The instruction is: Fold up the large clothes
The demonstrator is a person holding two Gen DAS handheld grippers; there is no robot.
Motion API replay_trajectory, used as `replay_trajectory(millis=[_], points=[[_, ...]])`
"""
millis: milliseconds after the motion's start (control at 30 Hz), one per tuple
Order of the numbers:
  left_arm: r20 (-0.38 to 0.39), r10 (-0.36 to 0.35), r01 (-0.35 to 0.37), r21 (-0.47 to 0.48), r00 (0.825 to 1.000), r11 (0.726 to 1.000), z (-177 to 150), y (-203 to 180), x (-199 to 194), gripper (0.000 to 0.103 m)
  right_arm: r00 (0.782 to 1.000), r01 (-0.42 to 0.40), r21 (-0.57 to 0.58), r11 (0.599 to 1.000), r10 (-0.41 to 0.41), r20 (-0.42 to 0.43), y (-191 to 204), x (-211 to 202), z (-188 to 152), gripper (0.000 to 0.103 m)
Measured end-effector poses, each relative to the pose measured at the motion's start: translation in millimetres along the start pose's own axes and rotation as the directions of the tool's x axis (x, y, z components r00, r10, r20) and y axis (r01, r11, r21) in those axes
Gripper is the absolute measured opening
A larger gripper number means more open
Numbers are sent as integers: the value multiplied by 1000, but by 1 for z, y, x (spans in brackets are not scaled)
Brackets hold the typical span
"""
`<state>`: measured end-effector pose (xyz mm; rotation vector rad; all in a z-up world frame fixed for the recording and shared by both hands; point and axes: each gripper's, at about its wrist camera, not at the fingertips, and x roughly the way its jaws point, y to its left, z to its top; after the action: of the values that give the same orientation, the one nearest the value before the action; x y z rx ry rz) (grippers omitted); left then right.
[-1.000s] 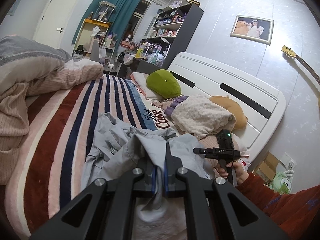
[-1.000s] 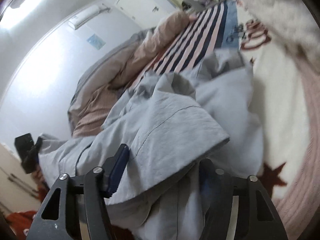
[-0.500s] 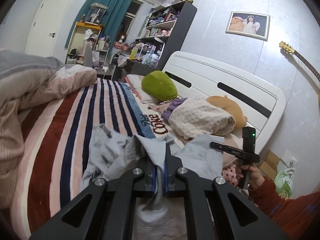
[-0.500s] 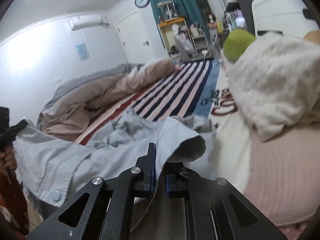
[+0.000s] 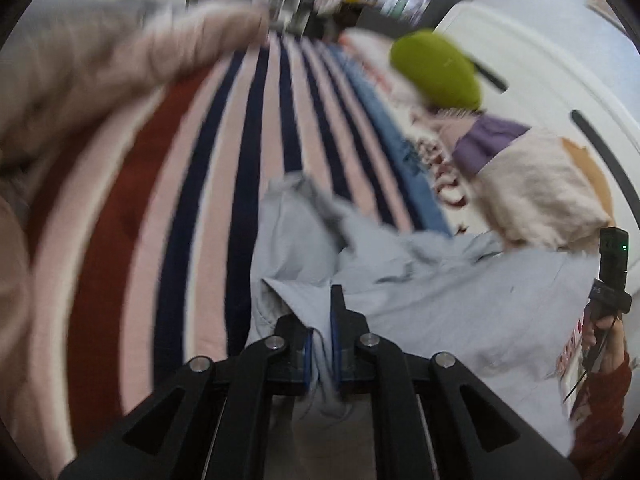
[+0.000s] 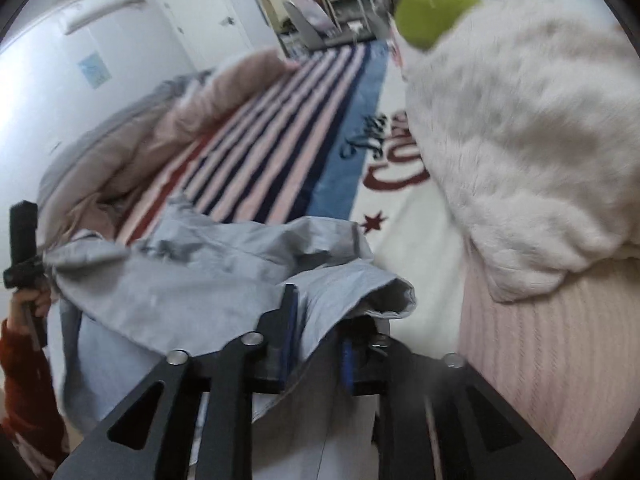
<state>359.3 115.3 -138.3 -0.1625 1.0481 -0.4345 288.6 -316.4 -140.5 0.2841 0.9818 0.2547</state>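
Nearest you, your left gripper (image 5: 320, 344) is clamped tight on a bunched edge of the grey garment (image 5: 432, 300), cloth pinched between the blue pads with more hanging below them. Your right gripper (image 6: 316, 340) has the garment's other edge between its jaws, but they have just been opening and now stand at a narrow gap, so the fold of cloth drapes over the left finger (image 6: 288, 312) and I judge it loosely held at best; close it again before you pull. The garment sags between the two grippers, crumpled, its far part lying on the striped blanket (image 5: 208, 168) near the foot of the bed. To do this step well, keep both edges level, draw your hands apart until the cloth goes taut and the wrinkles drop out, then lay it flat on the open stripes. Move slower; the left view is smeared, and a fast swing could drag the cloth out of the slack right jaws. Further off, stay clear of the fluffy white throw (image 6: 520, 128), the pink duvet (image 5: 80, 64) and the green cushion (image 5: 438, 70) by the headboard (image 5: 552, 64).
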Motion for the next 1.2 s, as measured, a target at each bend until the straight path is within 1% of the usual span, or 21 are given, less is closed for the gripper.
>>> replay_trajectory(millis=[67, 133, 200, 233, 267, 300, 333, 400, 467, 533, 567, 633, 700, 733, 767, 800, 867, 933, 967, 1100, 1200], points=[[-50, -1, 0, -11, 999, 1000, -3, 6, 14, 7, 999, -17, 1, 1000, 17, -30, -4, 9, 3, 38], [-32, -31, 31, -8, 999, 1000, -11, 8, 2, 14, 999, -47, -50, 998, 46, -15, -1, -2, 0, 42], [7, -73, 73, -1, 997, 997, -17, 10, -22, 35, 998, -59, -84, 995, 60, 9, 2, -22, -5, 60], [34, -87, 87, 2, 996, 996, -18, 11, -35, 56, 998, -55, -99, 994, 58, 25, 3, -34, -9, 64], [76, -70, 69, 11, 995, 998, -21, 11, -52, 76, 998, -31, -113, 993, 38, 55, 3, -51, -13, 71], [125, -20, 17, 27, 992, 1000, -21, 8, -68, 79, 997, -10, -121, 993, 19, 73, 5, -60, -15, 76], [146, 5, -11, 39, 989, 999, -24, 7, -81, 79, 995, 13, -133, 991, 0, 97, 6, -76, -19, 76], [163, -38, 30, 46, 986, 998, -31, 7, -106, 79, 992, 5, -149, 989, 13, 122, 9, -97, -26, 76], [164, -90, 77, 85, 982, 993, -43, -3, -125, 79, 989, -40, -176, 983, 64, 131, 18, -114, -37, 76], [177, -92, 62, 168, 980, 984, -63, -24, -137, 79, 985, -100, -234, 967, 129, 111, 34, -123, -58, 76], [161, -104, 66, 225, 981, 972, -78, -39, -138, 79, 985, -111, -254, 961, 141, 103, 40, -123, -65, 73], [132, -120, 80, 277, 984, 957, -99, -55, -134, 76, 987, -128, -306, 943, 152, 57, 56, -109, -89, 62], [84, -130, 101, 286, 988, 953, -119, -70, -120, 56, 988, -149, -311, 939, 154, -7, 62, -85, -109, 38], [52, -141, 122, 274, 989, 954, -127, -75, -109, 38, 986, -164, -305, 938, 157, -48, 64, -70, -118, 30], [24, -157, 145, 264, 987, 954, -131, -78, -99, 27, 980, -187, -296, 937, 159, -116, 66, -47, -130, 17], [8, -165, 157, 262, 986, 952, -132, -81, -90, 27, 976, -197, -295, 935, 157, -154, 68, -32, -138, 13], [1, -158, 151, 275, 987, 950, -129, -89, -73, 27, 964, -217, -296, 930, 157, -213, 76, -1, -149, 13], [17, -188, 177, 253, 982, 951, -115, -93, -63, 27, 962, -243, -291, 925, 190, -198, 83, 8, -147, 12], [34, -209, 195, 238, 977, 952, -107, -95, -62, 27, 961, -263, -279, 924, 224, -165, 86, 8, -137, 12], [106, -208, 184, 200, 972, 962, -65, -100, -52, 29, 958, -283, -227, 932, 285, -22, 88, 3, -85, 12], [145, -82, 53, 194, 986, 980, -33, -95, -31, 37, 972, -216, -177, 960, 228, 50, 77, 11, -41, 13]])
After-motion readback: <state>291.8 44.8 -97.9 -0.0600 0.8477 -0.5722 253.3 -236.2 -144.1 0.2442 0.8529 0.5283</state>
